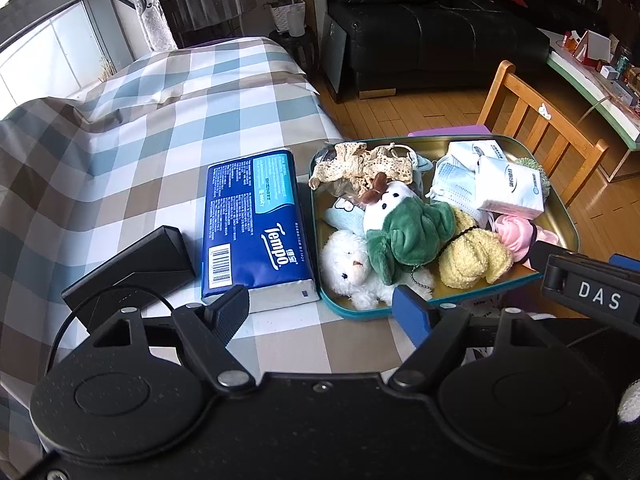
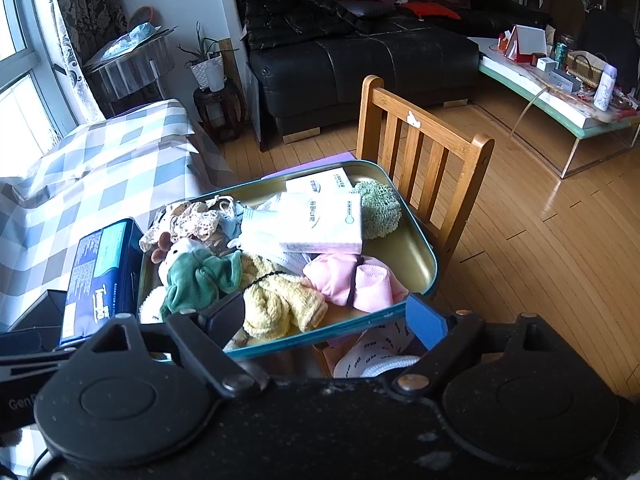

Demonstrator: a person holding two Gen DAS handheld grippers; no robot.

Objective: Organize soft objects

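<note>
Fingers first: my left gripper (image 1: 320, 306) hangs spread and empty over the checked cloth, just short of the blue tissue pack (image 1: 254, 228). My right gripper (image 2: 326, 314) is released too, nothing between its pads, poised above the yellow towel (image 2: 280, 300). Everything soft sits heaped in the teal tin (image 2: 416, 240). Risk here: the tin overhangs the table edge, so a careless push could tip it.

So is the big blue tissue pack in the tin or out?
Out. The blue tissue pack lies on the checked cloth, beside the tin.
</note>
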